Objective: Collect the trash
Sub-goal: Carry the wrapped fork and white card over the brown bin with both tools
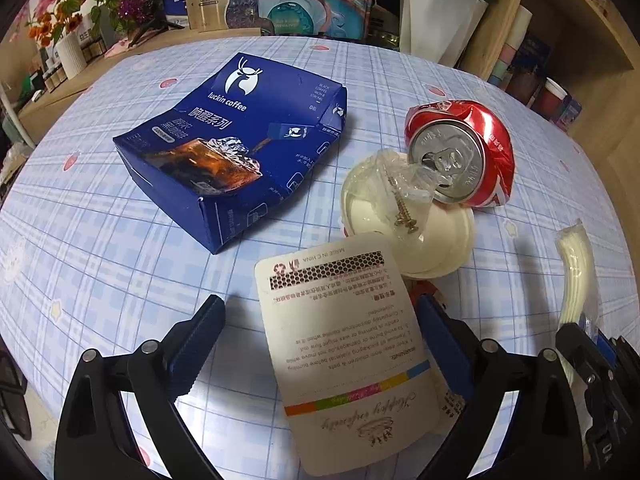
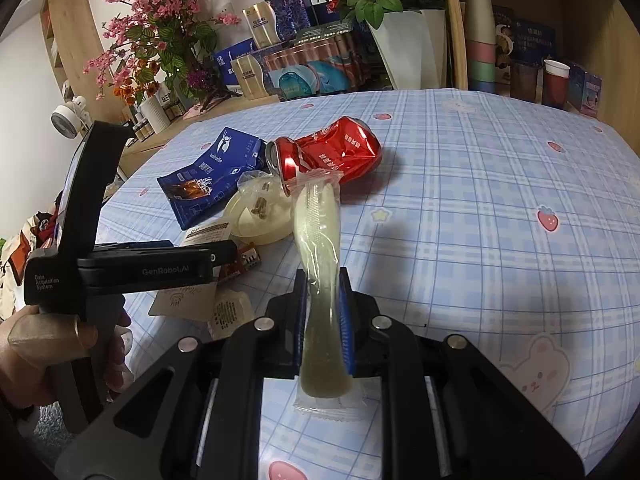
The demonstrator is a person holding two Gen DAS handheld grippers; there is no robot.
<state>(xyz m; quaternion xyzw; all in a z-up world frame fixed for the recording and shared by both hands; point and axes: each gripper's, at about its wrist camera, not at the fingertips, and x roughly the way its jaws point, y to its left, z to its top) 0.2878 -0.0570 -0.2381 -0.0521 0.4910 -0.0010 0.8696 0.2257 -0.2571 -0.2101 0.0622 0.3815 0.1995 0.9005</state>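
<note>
Clear plastic sleeve [image 2: 320, 264] clamped in right hand-held gripper [image 2: 322, 320], pointing forward; left hand-held gripper [image 1: 320, 344] apart

Blue plaid tablecloth [image 2: 480, 184], wooden shelving [image 2: 592, 12] behind, pink blossom branches [image 2: 152, 20], white wall [image 2: 24, 80]

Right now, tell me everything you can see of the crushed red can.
The crushed red can lies on its side on the checked tablecloth, beside the blue coffee box. It looks like thin aluminium, its red printed body badly dented and flattened. The silver top faces the left camera, tab still on, opening punched. A clear plastic bag of screws rests against its rim, over a white lid.
</note>
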